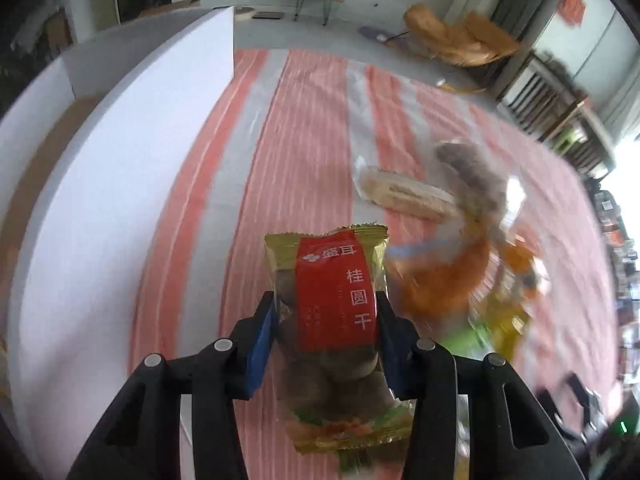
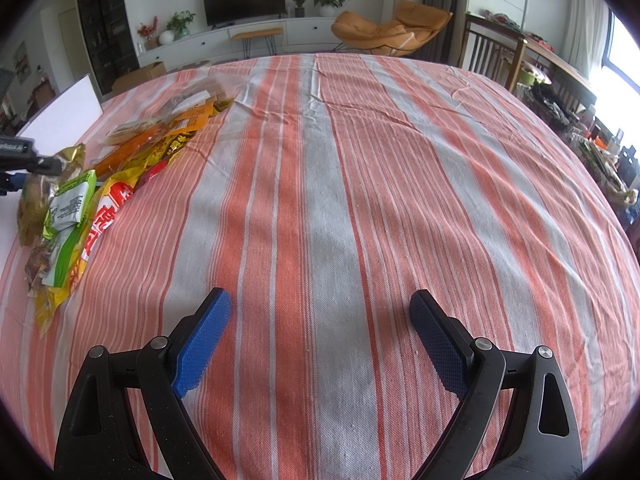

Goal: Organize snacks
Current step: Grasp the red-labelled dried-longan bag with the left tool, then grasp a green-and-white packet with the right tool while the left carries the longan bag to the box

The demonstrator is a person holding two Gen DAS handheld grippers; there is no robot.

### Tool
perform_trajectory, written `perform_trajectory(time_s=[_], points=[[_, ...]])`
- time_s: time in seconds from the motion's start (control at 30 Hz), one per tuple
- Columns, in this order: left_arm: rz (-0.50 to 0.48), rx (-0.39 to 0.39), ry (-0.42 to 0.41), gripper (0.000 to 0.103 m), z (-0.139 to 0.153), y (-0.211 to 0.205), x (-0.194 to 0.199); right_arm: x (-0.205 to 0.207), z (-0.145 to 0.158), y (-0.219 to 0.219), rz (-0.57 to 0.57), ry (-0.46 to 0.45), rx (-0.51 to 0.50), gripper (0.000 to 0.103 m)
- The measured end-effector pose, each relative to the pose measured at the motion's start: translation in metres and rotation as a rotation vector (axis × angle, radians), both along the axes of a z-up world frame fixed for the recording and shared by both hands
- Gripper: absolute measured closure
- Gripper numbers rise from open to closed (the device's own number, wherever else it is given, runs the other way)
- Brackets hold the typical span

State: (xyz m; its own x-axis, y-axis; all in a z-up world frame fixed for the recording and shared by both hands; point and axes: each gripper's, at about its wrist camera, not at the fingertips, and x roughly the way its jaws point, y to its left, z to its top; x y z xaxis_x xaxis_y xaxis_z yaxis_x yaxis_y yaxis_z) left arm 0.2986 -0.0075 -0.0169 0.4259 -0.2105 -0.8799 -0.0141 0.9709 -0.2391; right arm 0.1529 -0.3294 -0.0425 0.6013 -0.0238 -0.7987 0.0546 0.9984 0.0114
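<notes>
My left gripper (image 1: 326, 302) is shut on a gold-edged snack packet with a red label (image 1: 334, 280), its blue pads pressing both sides, and holds it above the striped tablecloth (image 1: 280, 140). A blurred pile of snack packets (image 1: 460, 280) lies just to its right, with a pale biscuit pack (image 1: 404, 196) behind. In the right wrist view the same snack pile (image 2: 120, 168) stretches along the table's left side. My right gripper (image 2: 320, 312) stands open low over bare cloth, nothing between its fingers.
A white open box (image 1: 120, 160) stands on the left side of the table, its brown inside partly visible. It also shows as a white box (image 2: 64, 116) at the far left. Beyond the table are an orange lounge chair (image 2: 392, 32) and wooden chairs (image 2: 496, 60).
</notes>
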Motion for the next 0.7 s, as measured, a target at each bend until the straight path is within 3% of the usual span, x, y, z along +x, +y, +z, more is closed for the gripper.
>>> perform_trajectory(time_s=[0.27, 0.33, 0.43, 0.5, 0.57, 0.6, 0.7], points=[[-0.066, -0.024, -0.062, 0.057, 0.014, 0.019, -0.150, 0.001, 0.002, 0.001, -0.019, 0.006, 0.002, 0.010], [-0.058, -0.019, -0.089, 0.057, 0.016, 0.025, -0.177, 0.009, 0.006, 0.001, -0.023, 0.068, 0.016, 0.014], [-0.039, -0.003, -0.131, 0.057, 0.015, 0.027, -0.203, 0.017, 0.044, 0.018, 0.027, 0.010, 0.240, 0.013], [-0.037, -0.027, -0.128, 0.057, 0.011, 0.027, -0.209, 0.036, 0.068, 0.057, 0.147, 0.053, 0.322, 0.012], [-0.044, -0.052, -0.108, 0.057, 0.002, 0.028, -0.212, 0.056, 0.077, 0.096, 0.251, 0.130, 0.305, 0.013], [-0.047, -0.056, -0.112, 0.057, 0.002, 0.028, -0.216, 0.072, 0.078, 0.124, 0.301, 0.191, 0.242, 0.013], [-0.056, -0.051, -0.129, 0.057, 0.003, 0.030, -0.229, 0.101, 0.067, 0.167, 0.326, 0.293, 0.125, 0.014]])
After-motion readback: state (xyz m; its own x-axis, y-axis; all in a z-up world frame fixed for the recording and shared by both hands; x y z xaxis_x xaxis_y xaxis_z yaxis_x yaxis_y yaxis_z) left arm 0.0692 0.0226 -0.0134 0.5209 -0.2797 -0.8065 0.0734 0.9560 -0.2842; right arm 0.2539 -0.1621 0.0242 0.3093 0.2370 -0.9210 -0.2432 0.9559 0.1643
